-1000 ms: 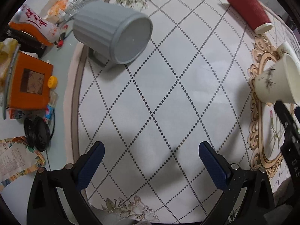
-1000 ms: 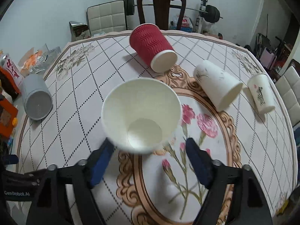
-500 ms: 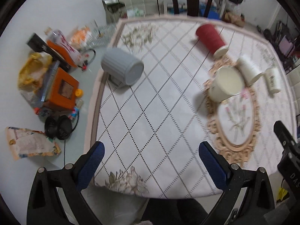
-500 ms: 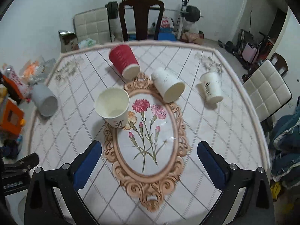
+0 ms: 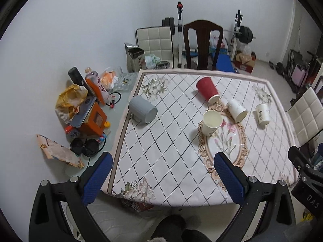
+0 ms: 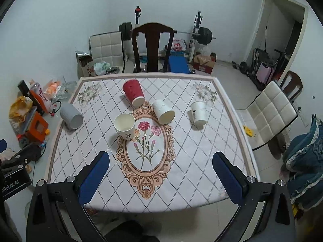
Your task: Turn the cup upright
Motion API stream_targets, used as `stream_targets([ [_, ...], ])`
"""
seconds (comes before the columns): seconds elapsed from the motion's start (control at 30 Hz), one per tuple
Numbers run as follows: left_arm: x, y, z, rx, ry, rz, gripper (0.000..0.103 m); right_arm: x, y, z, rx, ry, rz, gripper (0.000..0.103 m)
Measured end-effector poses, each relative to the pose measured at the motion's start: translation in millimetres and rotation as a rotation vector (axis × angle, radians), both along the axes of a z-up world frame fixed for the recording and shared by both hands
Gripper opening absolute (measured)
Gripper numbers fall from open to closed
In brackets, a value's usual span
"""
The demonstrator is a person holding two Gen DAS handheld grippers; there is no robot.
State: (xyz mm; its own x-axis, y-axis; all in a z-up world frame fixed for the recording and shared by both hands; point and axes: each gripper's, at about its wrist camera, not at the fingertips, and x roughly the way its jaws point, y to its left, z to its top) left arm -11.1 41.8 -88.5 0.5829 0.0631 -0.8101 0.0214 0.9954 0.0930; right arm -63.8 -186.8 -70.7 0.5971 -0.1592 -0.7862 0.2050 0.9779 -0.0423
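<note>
A cream paper cup [image 6: 124, 126] stands upright on the table, at the left edge of the floral oval; it also shows in the left wrist view [image 5: 211, 122]. A red ribbed cup [image 6: 133, 92], a white cup [image 6: 163, 112], a second white cup [image 6: 198, 113] and a grey cup [image 6: 71, 116] lie on their sides. My right gripper [image 6: 161, 178] is open and empty, held high above the table's near edge. My left gripper [image 5: 162, 178] is open and empty, also high and pulled back.
The table [image 6: 201, 173] has a diamond-patterned cloth. Clutter lies on its left margin: an orange box [image 5: 93, 121], bottles, bags. A dark wooden chair [image 6: 152, 46] stands at the far side, a white chair [image 6: 268, 113] to the right.
My right gripper let go of the cream cup, which now stands upright on the table. Both grippers drew back and up, away from the table.
</note>
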Motion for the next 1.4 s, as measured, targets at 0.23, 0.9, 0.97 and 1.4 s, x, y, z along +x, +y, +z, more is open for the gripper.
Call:
stream_targets([
  [0.23, -24, 0, 27, 0.006, -0.078, 0.013, 0.103, -32, -4, 33, 0.019, -0.031, 0.024, 0.103],
  [0.9, -47, 7, 48, -0.020, -0.128, 0.026, 0.103, -54, 3, 62, 0.028, -0.080, 0.060, 0.103],
  [0.97, -49, 7, 48, -0.022, -0.127, 0.025, 0.103, -55, 2, 64, 0.032, -0.084, 0.058, 0.103],
  [1.4, -51, 7, 52, -0.027, -0.127, 0.020, 0.103, -57, 5, 71, 0.040, -0.092, 0.057, 0.103],
])
